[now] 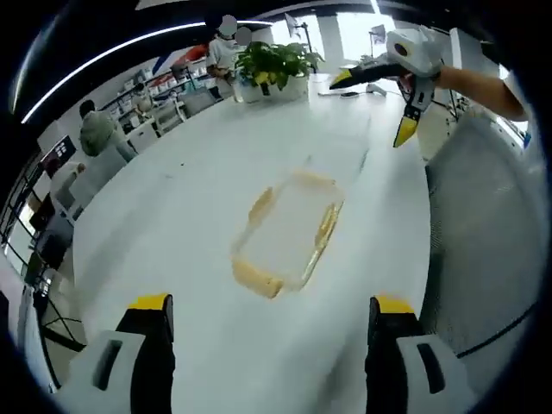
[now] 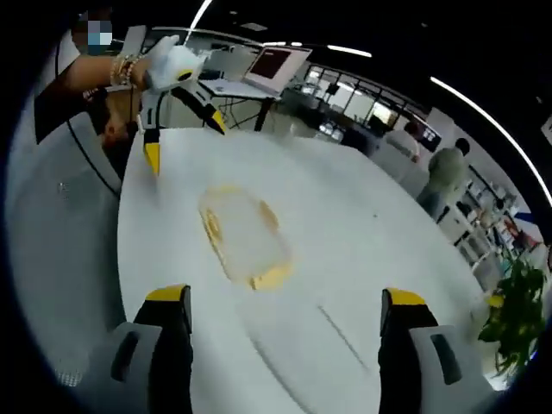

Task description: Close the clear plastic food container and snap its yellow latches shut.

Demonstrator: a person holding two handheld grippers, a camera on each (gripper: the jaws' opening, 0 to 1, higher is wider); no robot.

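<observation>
A clear plastic food container (image 1: 289, 233) with yellow latches lies flat in the middle of the white table (image 1: 172, 216), blurred by motion. Whether its latches are snapped down cannot be told. My left gripper (image 1: 272, 306) hangs open above the table's near side, some way short of the container. Across the table a hand holds my right gripper (image 1: 373, 105) in the air, jaws apart and empty. The right gripper view has the same container (image 2: 244, 237) ahead of my open right gripper (image 2: 286, 297), with the left gripper (image 2: 183, 140) raised beyond it, also open.
A grey chair back (image 1: 492, 233) stands against the table's edge beside the container. Potted plants (image 1: 276, 65) stand at the far end. People sit at desks (image 1: 99, 134) past the table. A laptop (image 2: 272, 65) stands on another desk.
</observation>
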